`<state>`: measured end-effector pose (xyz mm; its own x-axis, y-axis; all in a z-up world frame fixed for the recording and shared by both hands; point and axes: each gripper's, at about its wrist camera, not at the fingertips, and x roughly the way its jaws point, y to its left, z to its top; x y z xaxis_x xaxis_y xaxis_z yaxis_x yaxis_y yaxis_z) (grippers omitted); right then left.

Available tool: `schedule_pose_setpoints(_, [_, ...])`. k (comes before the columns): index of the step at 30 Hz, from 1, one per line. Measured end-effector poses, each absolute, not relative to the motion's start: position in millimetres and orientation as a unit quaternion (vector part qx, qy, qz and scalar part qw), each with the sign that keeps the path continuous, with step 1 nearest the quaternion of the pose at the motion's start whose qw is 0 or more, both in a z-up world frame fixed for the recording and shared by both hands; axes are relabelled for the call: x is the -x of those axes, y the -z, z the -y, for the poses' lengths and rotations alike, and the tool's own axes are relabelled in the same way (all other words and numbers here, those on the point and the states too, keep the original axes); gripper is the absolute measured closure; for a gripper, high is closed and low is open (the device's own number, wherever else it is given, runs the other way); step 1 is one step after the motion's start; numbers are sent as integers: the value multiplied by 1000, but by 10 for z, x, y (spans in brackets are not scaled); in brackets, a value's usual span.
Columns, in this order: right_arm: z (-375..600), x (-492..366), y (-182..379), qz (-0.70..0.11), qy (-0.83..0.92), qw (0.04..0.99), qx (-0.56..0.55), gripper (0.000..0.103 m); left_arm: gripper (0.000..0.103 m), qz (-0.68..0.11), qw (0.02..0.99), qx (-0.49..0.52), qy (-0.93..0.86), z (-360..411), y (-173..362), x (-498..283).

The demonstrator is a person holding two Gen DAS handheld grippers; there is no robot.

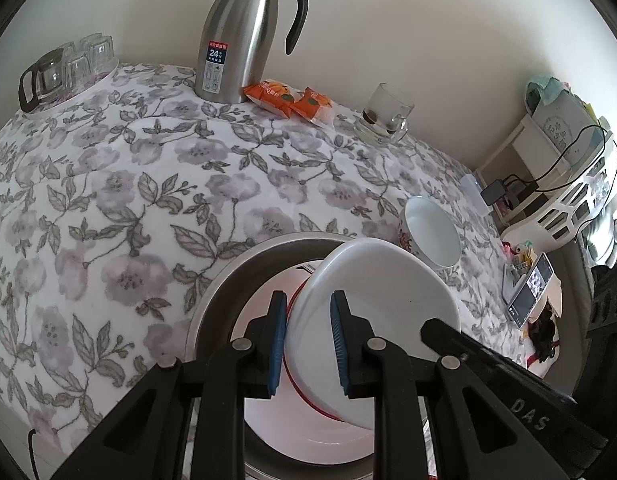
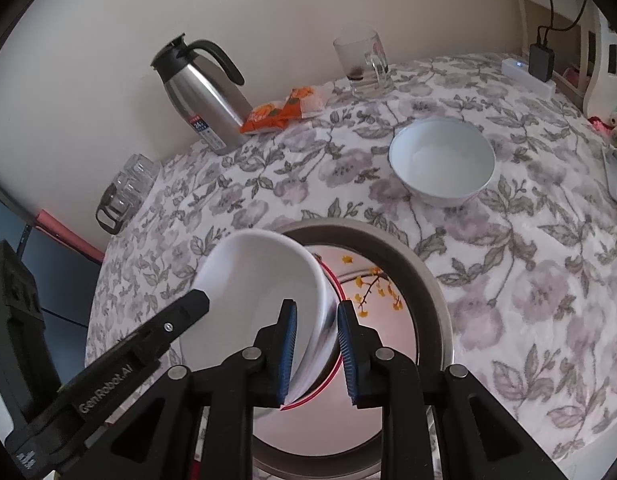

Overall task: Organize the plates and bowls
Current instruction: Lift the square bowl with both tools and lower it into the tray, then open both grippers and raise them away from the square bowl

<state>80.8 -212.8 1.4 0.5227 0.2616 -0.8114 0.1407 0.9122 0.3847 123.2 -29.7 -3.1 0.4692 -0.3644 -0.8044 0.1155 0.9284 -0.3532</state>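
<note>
Left wrist: both claws [image 1: 308,340] [image 2: 316,344] clench the tilted white bowl's [image 1: 388,280] opposite rims.

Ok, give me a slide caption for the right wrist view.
Both grippers' fingers clamp a tilted white bowl over a metal basin.

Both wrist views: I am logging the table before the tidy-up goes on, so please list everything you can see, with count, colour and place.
White bowl: one, white, tilted, gripped at opposite rim edges over the basin.
Metal basin: one, grey, near table edge; a red-rimmed, yellow-flowered dish lies inside.
Second bowl: one, white with flowered outside, upright on the cloth, right of the basin.
Thermos jug: one, steel and black, by the wall.
Snack packets: two, orange, beside the jug.
Glass mug: one, clear, by the wall.
Glassware: a clear cluster, far left corner.
Tablecloth: one, white with grey flowers.
Phone: one, right edge.
Left gripper: black, blue pads, on the bowl's rim.
Right gripper: same, on the opposite rim.
</note>
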Motion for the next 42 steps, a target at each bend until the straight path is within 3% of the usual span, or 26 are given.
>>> schedule_pose_setpoints(25, [2175, -838, 19, -487, -44, 844, -220, 79, 81, -495, 844, 146, 147, 256, 15, -1233])
schedule_pose_setpoints(36, [2203, -759, -167, -455, -31, 866, -206, 79, 79, -460, 865, 153, 131, 139, -167, -1192])
schedule_pose_setpoints(37, [2201, -757, -186, -452, -29, 868, -201, 79, 77, -456, 867, 153, 129, 126, -185, -1188])
schedule_pose_setpoints(40, [2198, -755, -217, -446, -22, 874, -193, 77, 55, -449, 875, 146, 110, 92, -219, -1187])
schedule_pose_setpoints(42, [2203, -768, -200, -448, -17, 873, -190, 62, 49, -447, 878, 141, 96, 72, -224, -1189])
